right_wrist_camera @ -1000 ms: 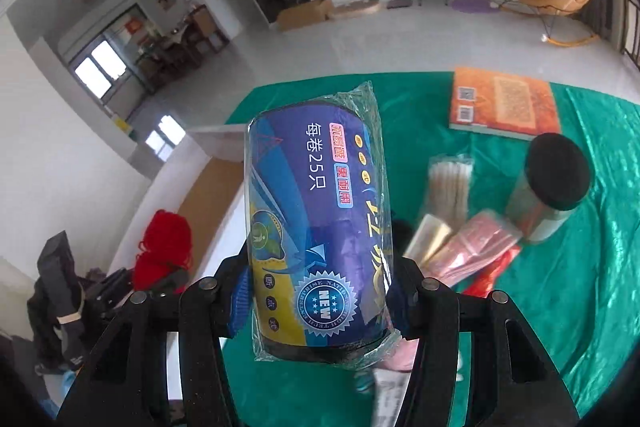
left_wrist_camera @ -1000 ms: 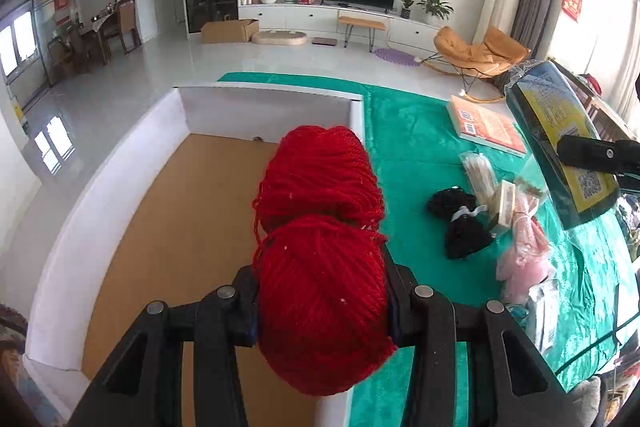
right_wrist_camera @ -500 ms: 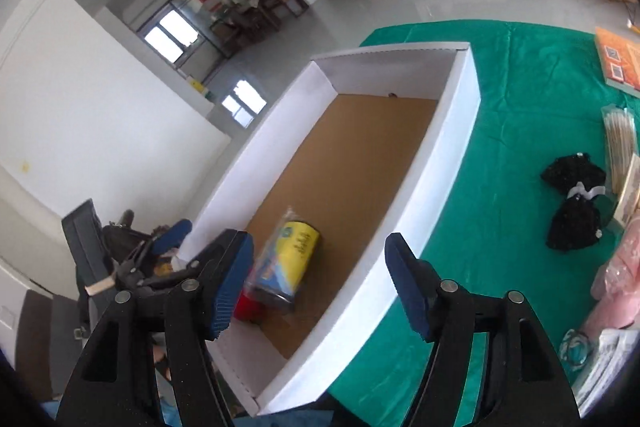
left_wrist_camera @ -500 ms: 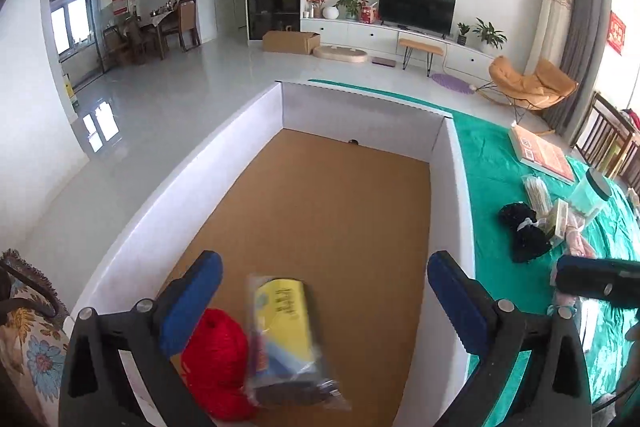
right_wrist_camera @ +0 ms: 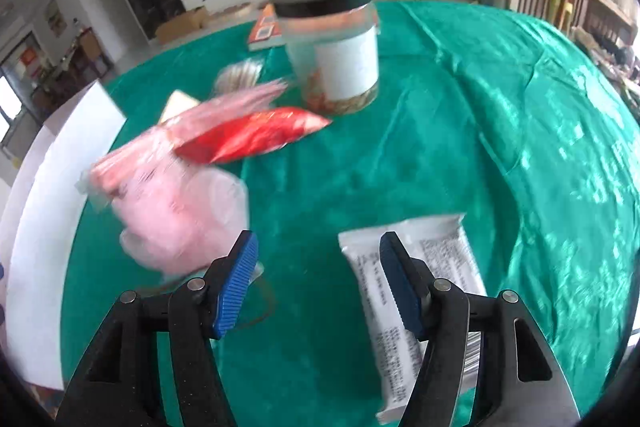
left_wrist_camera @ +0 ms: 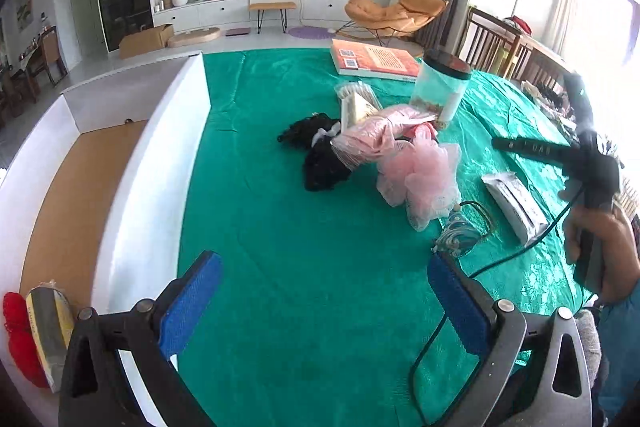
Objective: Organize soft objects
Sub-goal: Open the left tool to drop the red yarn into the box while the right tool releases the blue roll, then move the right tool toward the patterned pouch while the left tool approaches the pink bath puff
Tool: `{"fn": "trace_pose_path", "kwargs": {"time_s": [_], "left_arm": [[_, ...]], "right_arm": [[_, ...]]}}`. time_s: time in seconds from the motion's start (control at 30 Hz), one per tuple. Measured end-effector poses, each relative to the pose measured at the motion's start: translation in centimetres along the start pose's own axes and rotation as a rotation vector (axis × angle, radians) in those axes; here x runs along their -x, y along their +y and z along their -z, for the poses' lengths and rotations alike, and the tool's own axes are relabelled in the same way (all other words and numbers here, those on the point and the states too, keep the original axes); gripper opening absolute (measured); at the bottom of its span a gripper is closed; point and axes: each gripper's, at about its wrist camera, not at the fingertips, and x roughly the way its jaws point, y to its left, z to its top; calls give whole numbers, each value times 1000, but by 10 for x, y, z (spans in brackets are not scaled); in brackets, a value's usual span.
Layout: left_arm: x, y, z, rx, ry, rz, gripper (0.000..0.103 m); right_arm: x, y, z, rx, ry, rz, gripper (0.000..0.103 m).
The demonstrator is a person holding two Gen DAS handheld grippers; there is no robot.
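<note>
Soft objects are lying in two places: the red yarn [left_wrist_camera: 18, 339] and a plastic-wrapped roll [left_wrist_camera: 46, 331] are resting together in the near corner of the white box [left_wrist_camera: 132, 195], while the rest are sitting in a heap toward the middle of the green tablecloth [left_wrist_camera: 280, 247].

Nearest, the left gripper [left_wrist_camera: 320, 303] is hovering over bare cloth beside the box's long wall, its blue-padded fingers [left_wrist_camera: 188, 303] spreading wide and gripping nothing. The right gripper [right_wrist_camera: 318, 285] is hanging above the cloth with its fingers [right_wrist_camera: 236, 285] parted moderately and nothing between them; the right-hand one is overlapping a white wrapped packet [right_wrist_camera: 404, 291] in the right wrist view, though I cannot tell whether it is touching it.

Just beyond, a pink mesh pouf [left_wrist_camera: 424, 175] is lying against a pink packet [left_wrist_camera: 368, 141], with a patterned pouch [left_wrist_camera: 458, 233] at the pouf's near side and black fabric [left_wrist_camera: 320, 155] on the side toward the box. A red packet [right_wrist_camera: 256, 139] is showing between the pouf and a black-lidded jar [left_wrist_camera: 440, 87].

Farthest, an orange book [left_wrist_camera: 374, 61] is lying near the far edge of the cloth.
</note>
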Motion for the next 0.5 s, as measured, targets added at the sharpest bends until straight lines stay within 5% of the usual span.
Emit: {"fn": "trace_pose_path", "kwargs": {"time_s": [0.13,0.27,0.37,0.43,0.5], "left_arm": [[-34,-12,4,-43,41,-22,102],[-66,-6,10,-61,95,-63,102],[-79,-4,15,-53,117,-57,102],[-85,-4,18,-47,129,-50,102],[-89,-6,20,-42,135,-33,102]], "right_arm": [[29,-38,-24,-89,-66,-11,68],[47,-33,32,-33,126,-15,70],[50,-26,98,76,252,113,70],[43,-37,112,72,256,165,72],[33,-56,93,13,210,190,72]]}}
